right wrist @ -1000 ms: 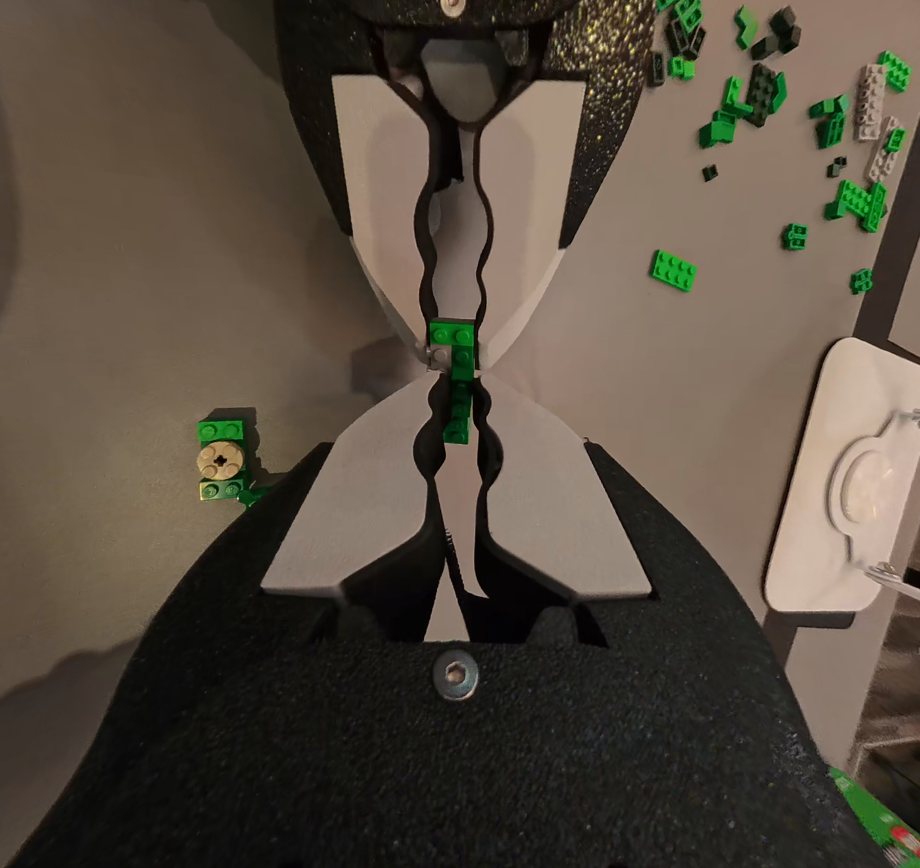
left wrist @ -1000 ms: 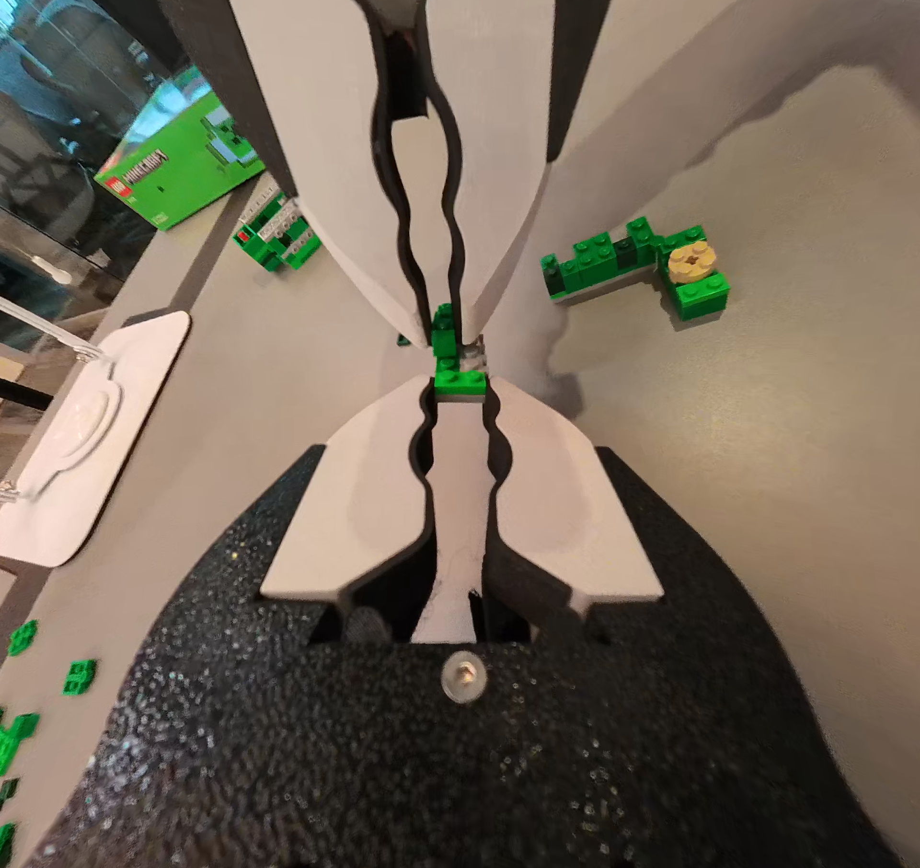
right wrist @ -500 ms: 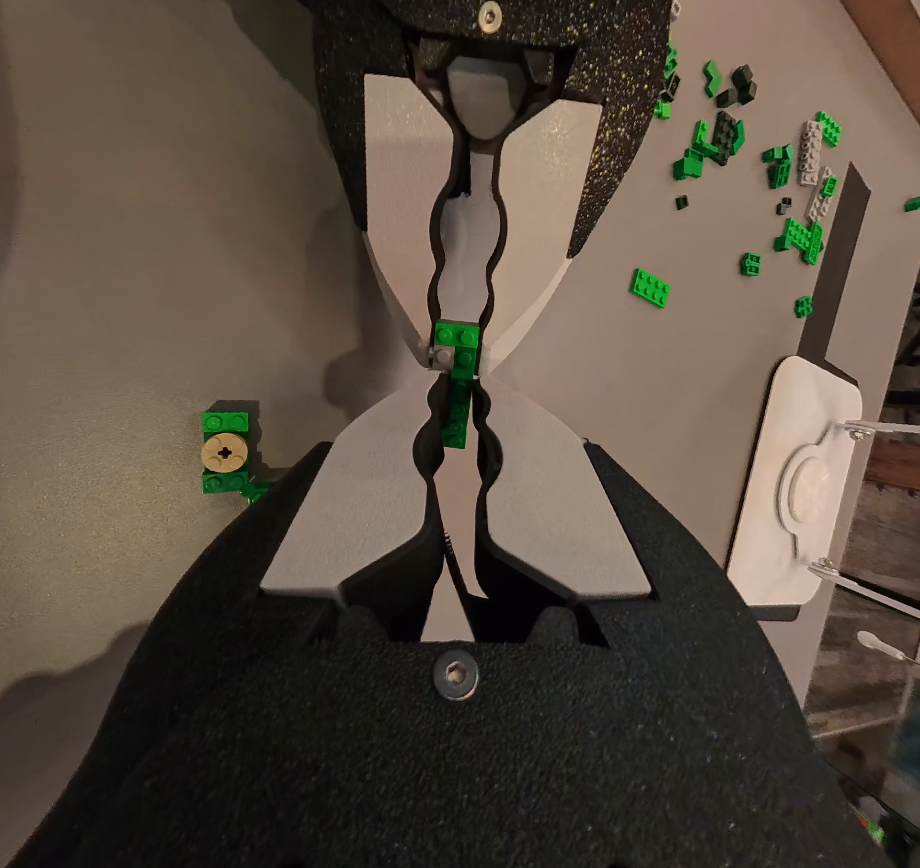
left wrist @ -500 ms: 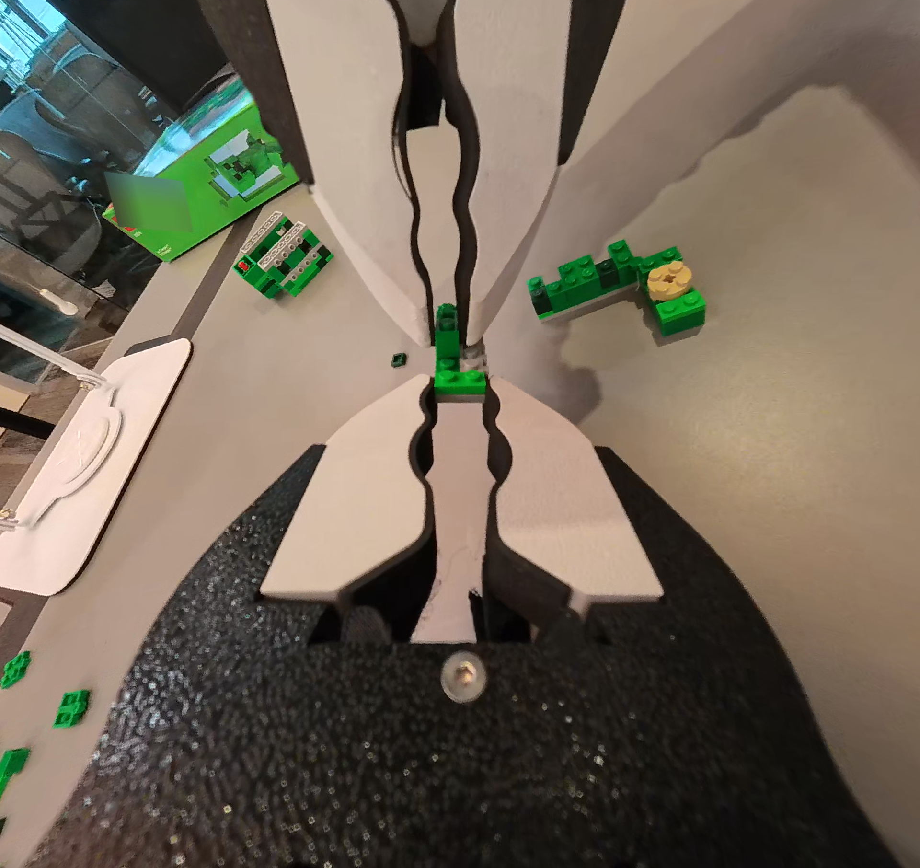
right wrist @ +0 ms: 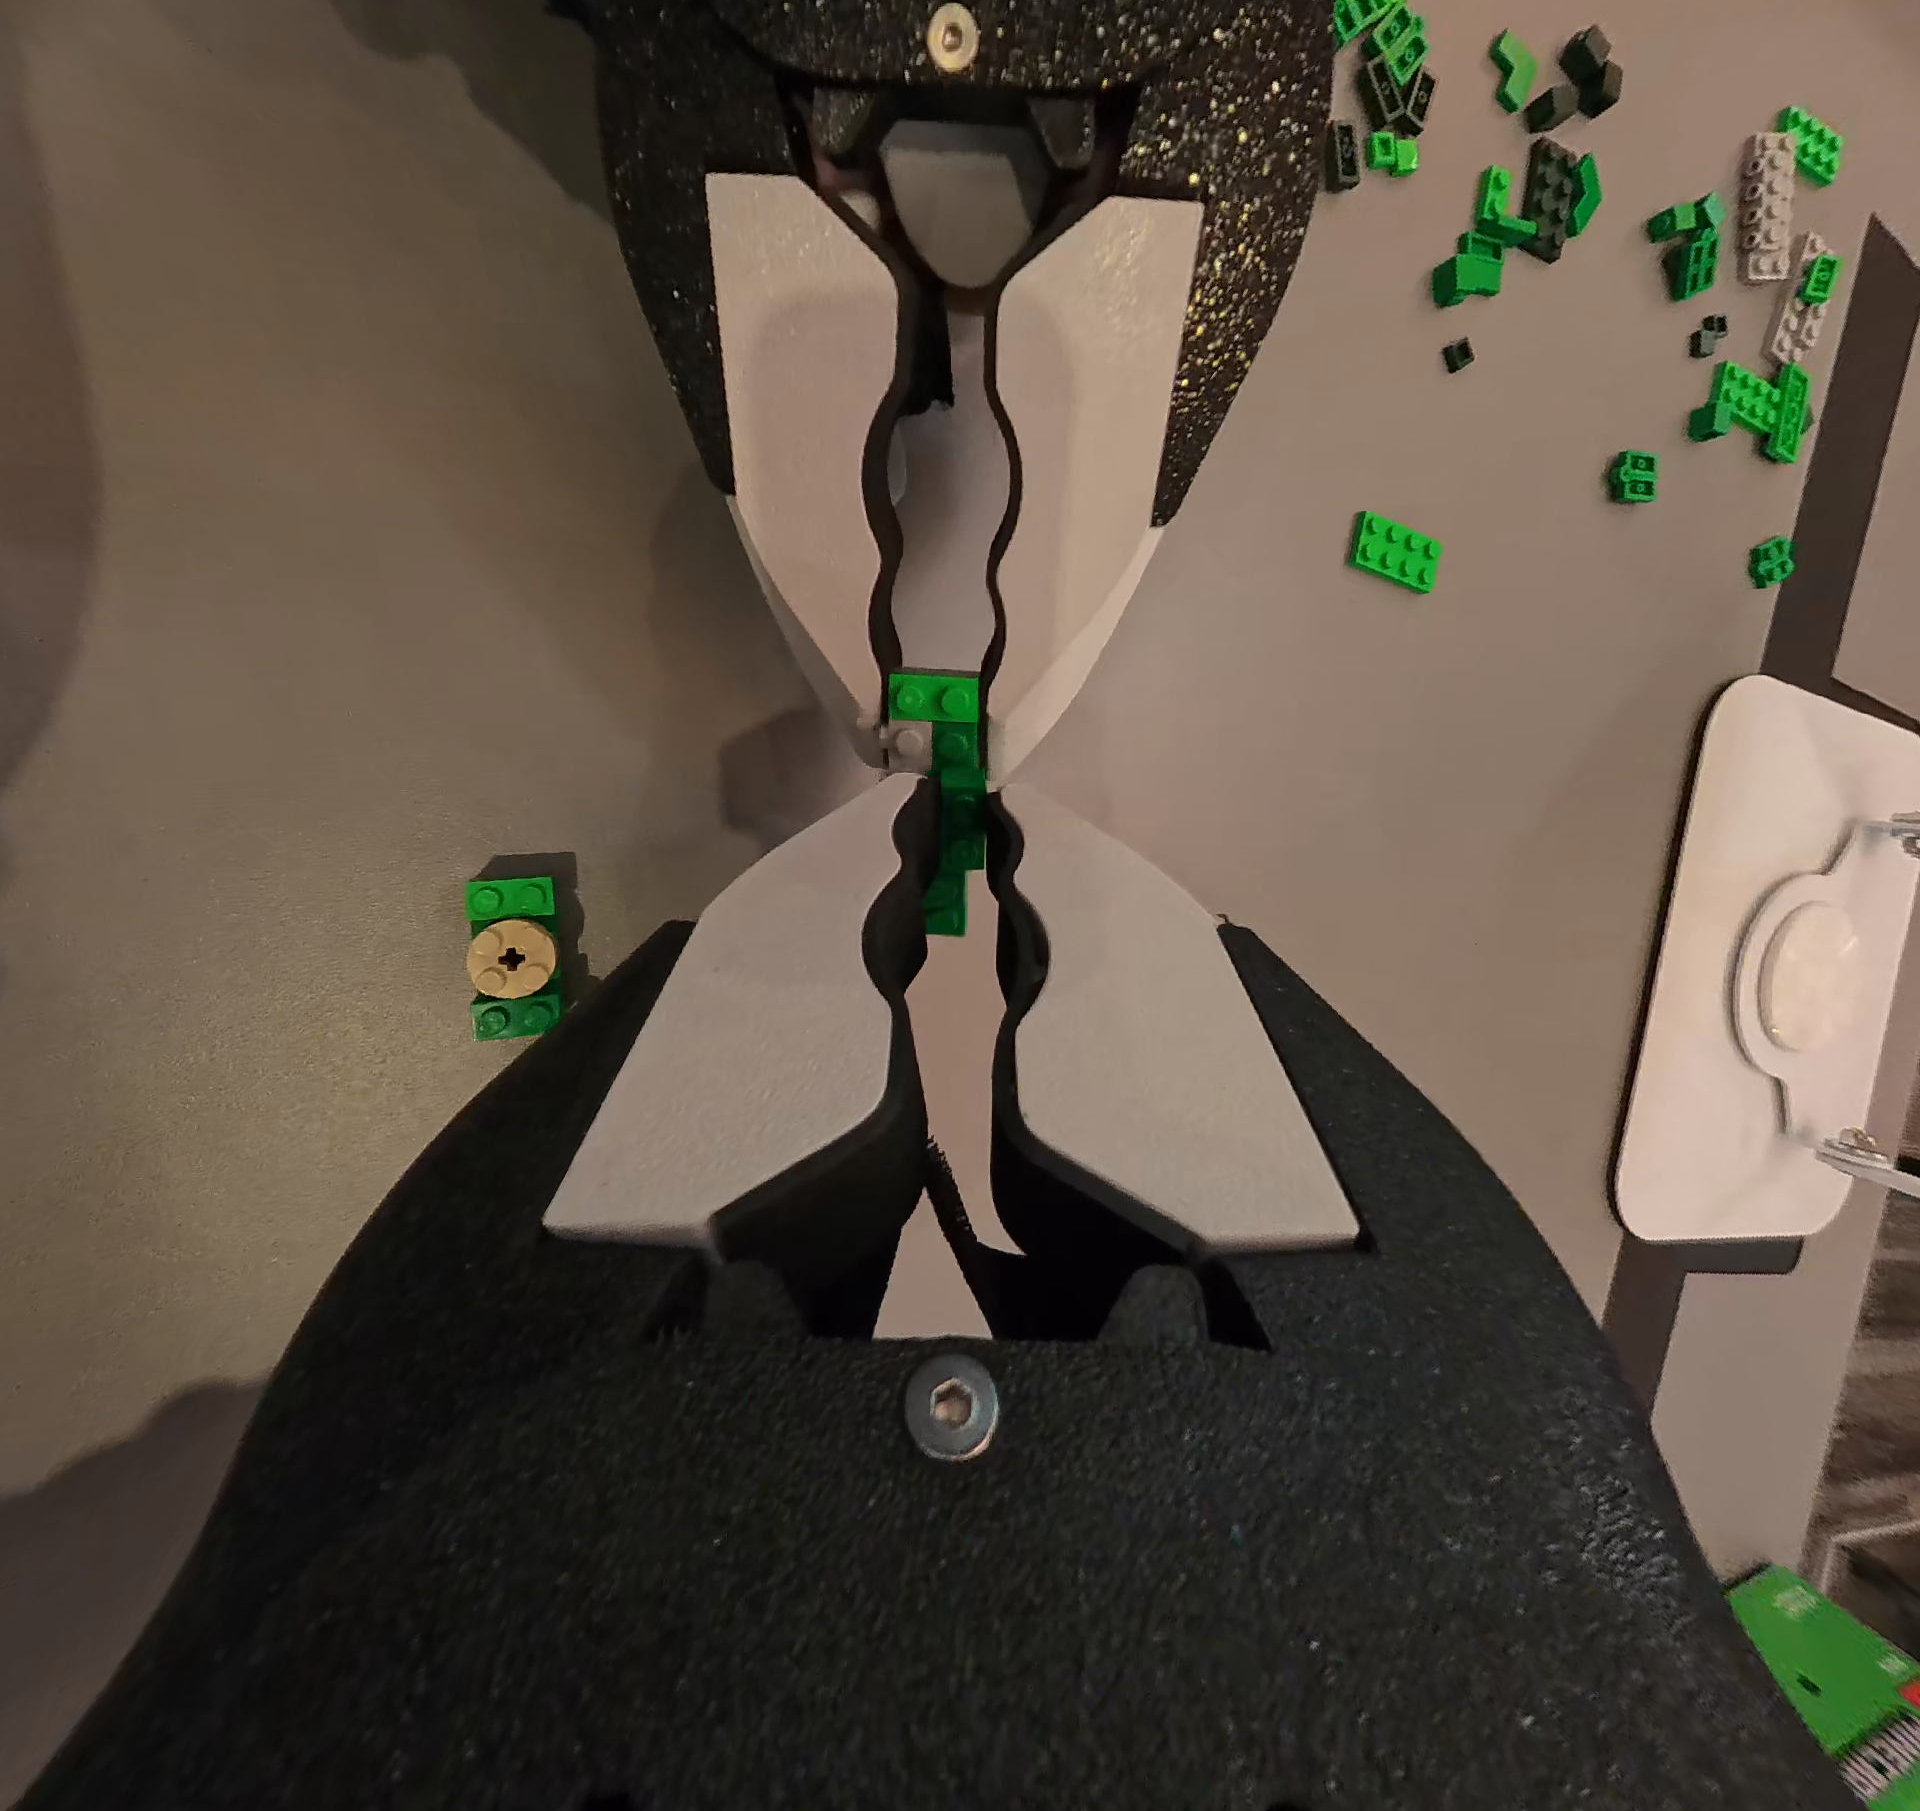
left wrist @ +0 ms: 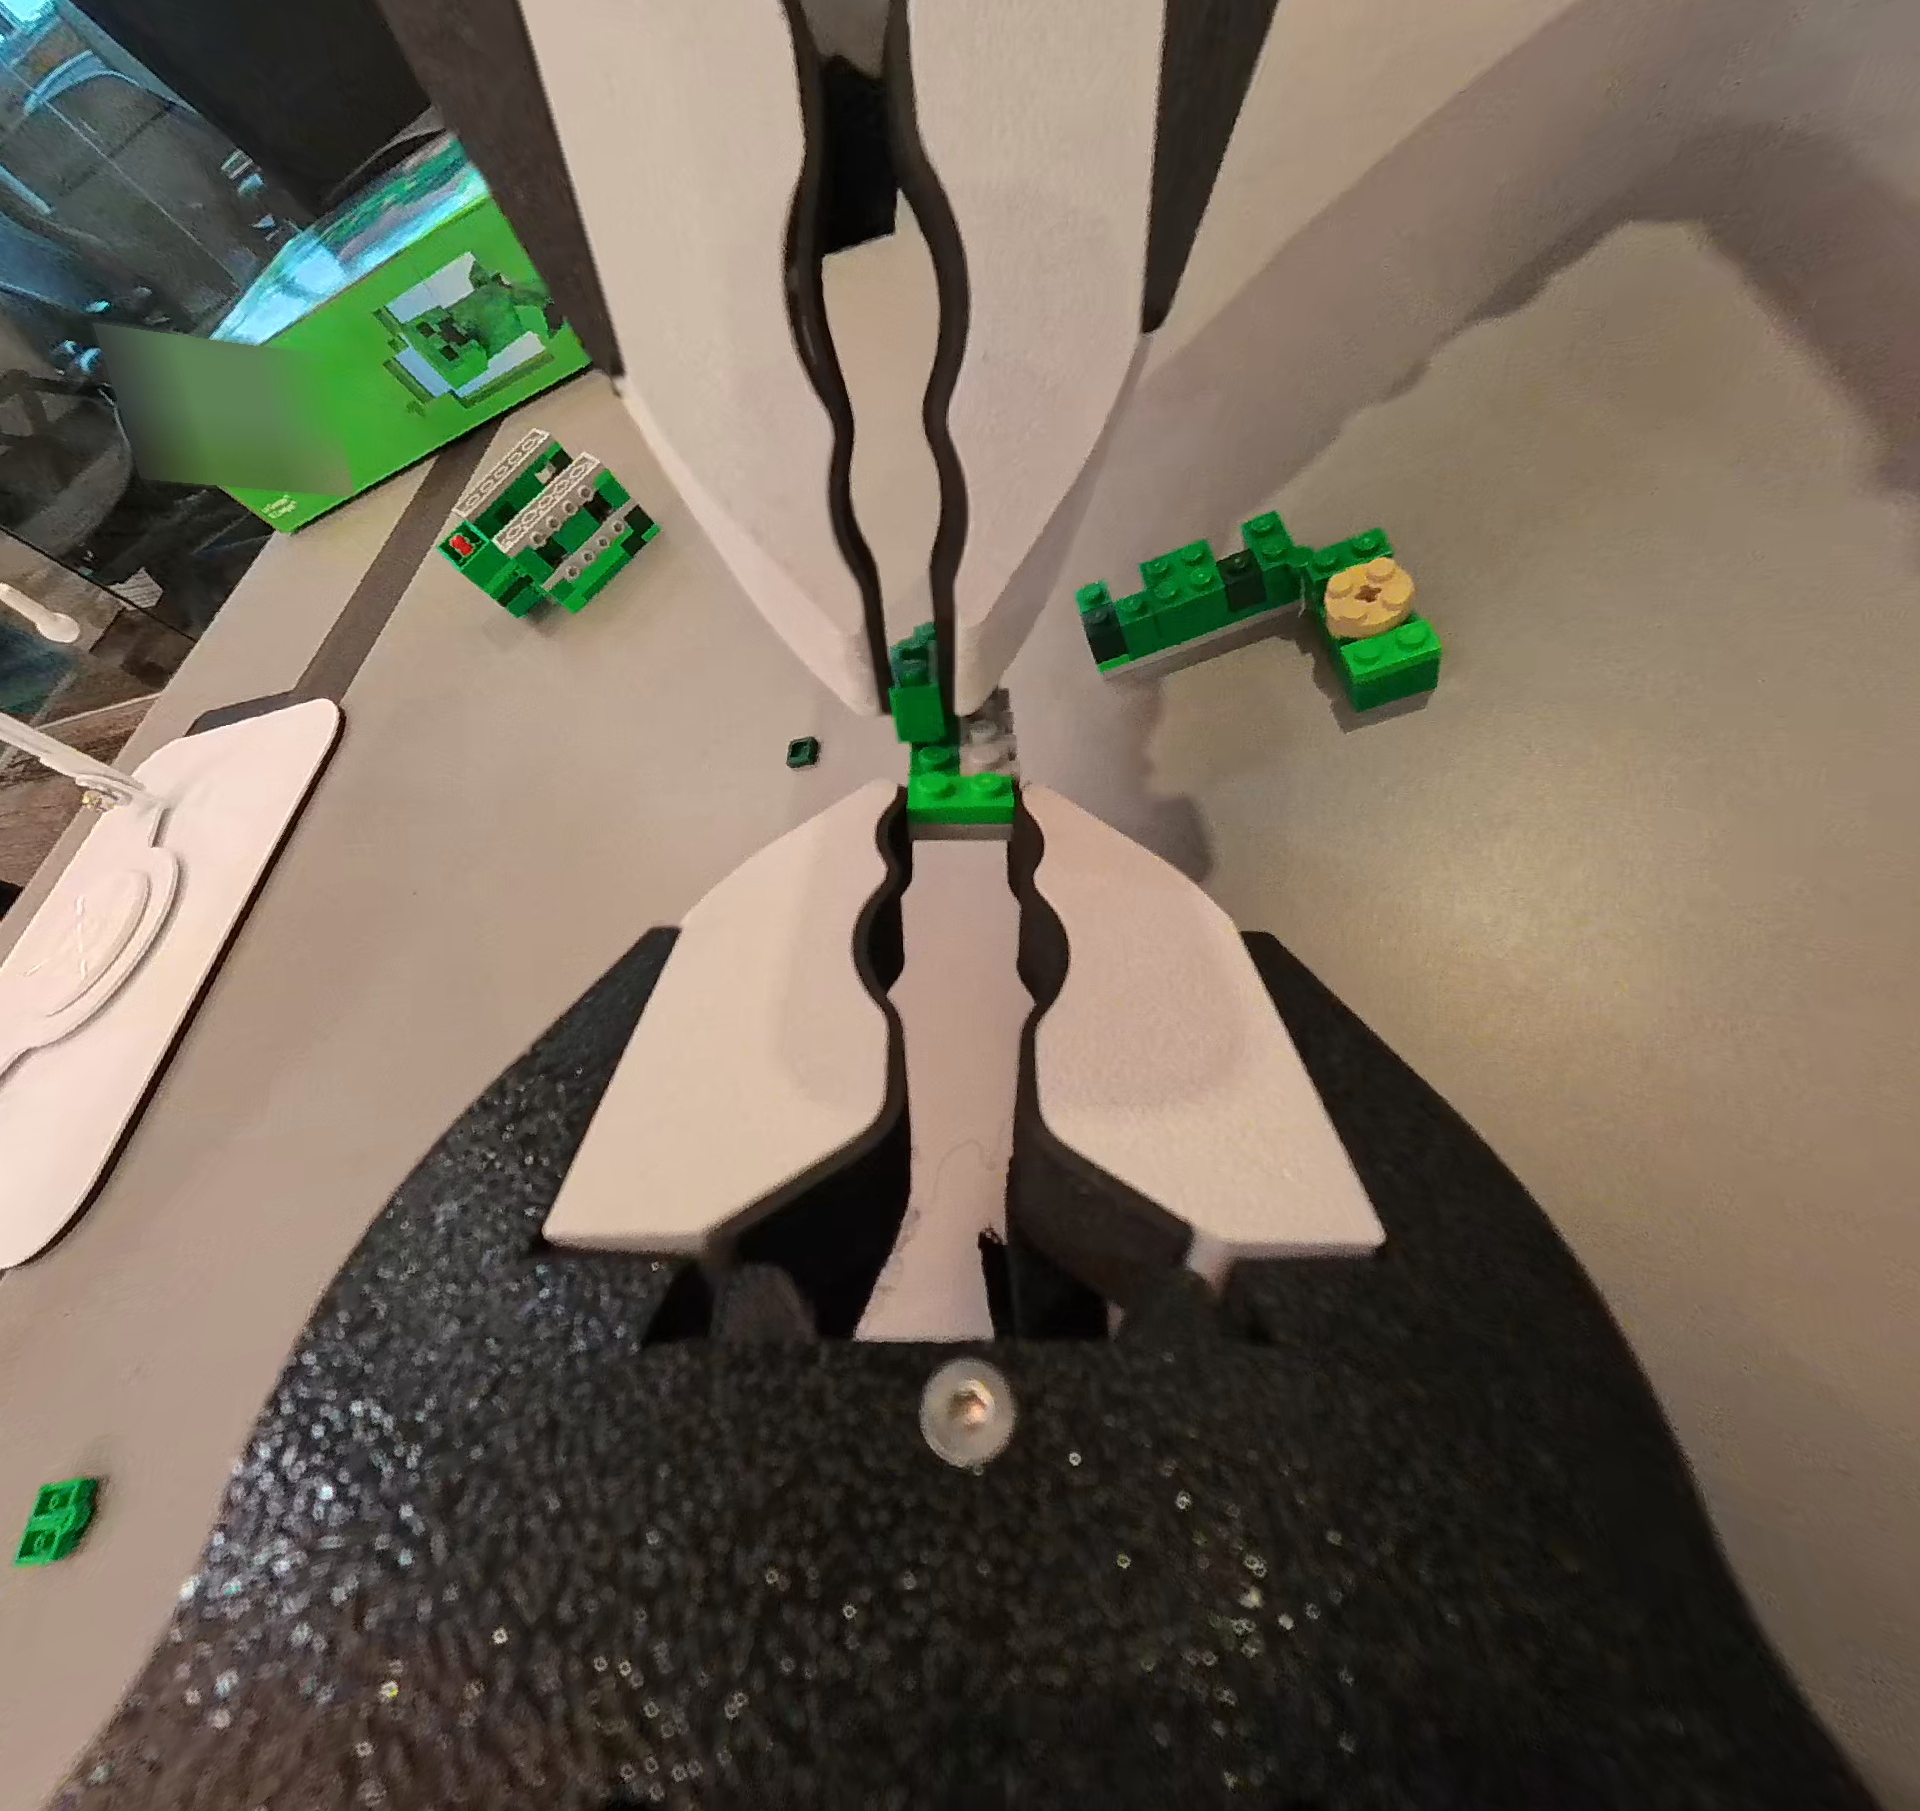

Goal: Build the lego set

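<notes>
Both grippers: black speckled grainy bodies, matte white fingers with wavy black-edged inner faces, one hex screw centred on each body. Bench (left wrist: pixel 1558 982) is smooth matte grey.

Left gripper (left wrist: pixel 961 805) and right gripper (right wrist: pixel 940 795) meet tip to tip, each clamped on the same small brick assembly (left wrist: pixel 951 753). It's studded plastic: a bright green two-stud plate, a darker green strip, a light grey piece off one side. Left jaws narrow, pinching the bright green plate end right at the tips. Right jaws narrow too, closed on the dark green strip, which runs back between the fingers in the right wrist view (right wrist: pixel 951 826). The assembly bridges the two sets of tips, held off the bench.

On the bench, near:
- L-shaped stepped green build (left wrist: pixel 1247 598) with a round tan studded disc on top, a cross hole in its centre, sitting between two green bricks.
- Blocky green, black and grey build (left wrist: pixel 545 540) with long grey studded strips on top, near the green box (left wrist: pixel 416 369).
- Tiny dark square tile (left wrist: pixel 802 749) just beside the tips.
- White rounded-corner pad (left wrist: pixel 135 930) with an embossed round centre and a clear bracket over it.

Loose pile of pieces (right wrist: pixel 1621 234), green, dark green and grey, well apart from the jaws, with a flat green 2x4 plate (right wrist: pixel 1395 552) lying alone nearer.
</notes>
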{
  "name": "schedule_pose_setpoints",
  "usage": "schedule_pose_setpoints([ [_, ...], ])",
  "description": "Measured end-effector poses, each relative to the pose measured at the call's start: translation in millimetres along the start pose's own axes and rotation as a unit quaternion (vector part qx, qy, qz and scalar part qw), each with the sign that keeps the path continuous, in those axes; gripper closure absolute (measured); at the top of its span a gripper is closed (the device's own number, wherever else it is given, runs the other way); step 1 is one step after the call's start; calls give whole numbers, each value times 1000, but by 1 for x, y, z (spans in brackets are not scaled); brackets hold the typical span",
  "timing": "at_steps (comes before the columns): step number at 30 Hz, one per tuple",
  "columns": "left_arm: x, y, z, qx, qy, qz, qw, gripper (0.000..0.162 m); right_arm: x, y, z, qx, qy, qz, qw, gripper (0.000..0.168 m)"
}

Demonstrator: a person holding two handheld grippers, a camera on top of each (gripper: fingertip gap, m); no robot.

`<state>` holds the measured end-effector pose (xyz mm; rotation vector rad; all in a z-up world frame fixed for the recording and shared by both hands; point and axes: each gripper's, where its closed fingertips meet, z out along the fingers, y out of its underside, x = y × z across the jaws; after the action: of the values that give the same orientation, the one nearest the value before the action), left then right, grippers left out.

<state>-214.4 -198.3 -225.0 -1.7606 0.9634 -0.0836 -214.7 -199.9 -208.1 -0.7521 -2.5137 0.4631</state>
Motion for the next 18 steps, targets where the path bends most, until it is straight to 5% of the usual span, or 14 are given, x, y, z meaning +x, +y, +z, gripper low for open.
schedule_pose_setpoints([
  [1, -1, 0, 0, 0, -1, -2, 1000, 145, 0, 0, 0, -1, -1, -1, 1000, 160],
  [18, 1, -1, 0, 6, 7, -15, 1000, 145, -3, 2, 1, -13, -12, 13, 1000, 157],
])
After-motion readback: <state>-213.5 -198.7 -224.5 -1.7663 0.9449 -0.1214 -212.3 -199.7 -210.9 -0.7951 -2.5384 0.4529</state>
